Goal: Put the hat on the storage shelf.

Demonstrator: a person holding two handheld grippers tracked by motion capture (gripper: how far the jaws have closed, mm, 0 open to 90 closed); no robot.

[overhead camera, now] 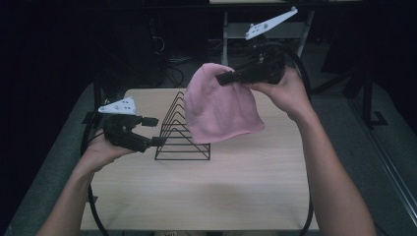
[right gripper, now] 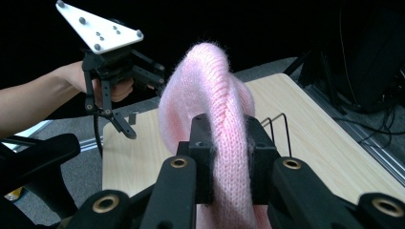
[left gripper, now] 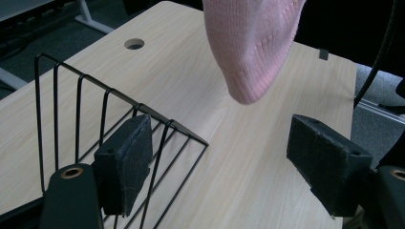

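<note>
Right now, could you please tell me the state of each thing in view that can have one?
Pink knit hat: lifted off the table, hanging from the right gripper, above the rack's far end.
Right gripper: shut on the pink knit hat, fingers pinching a fold of it.
Left gripper: open, nothing between its fingers, close beside the rack.
Black wire rack: standing upright on the table, nothing in it.

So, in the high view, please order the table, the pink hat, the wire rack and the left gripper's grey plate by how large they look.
1. table
2. pink hat; it hangs nearer the camera, which flatters it
3. wire rack
4. grey plate on the left gripper
</note>
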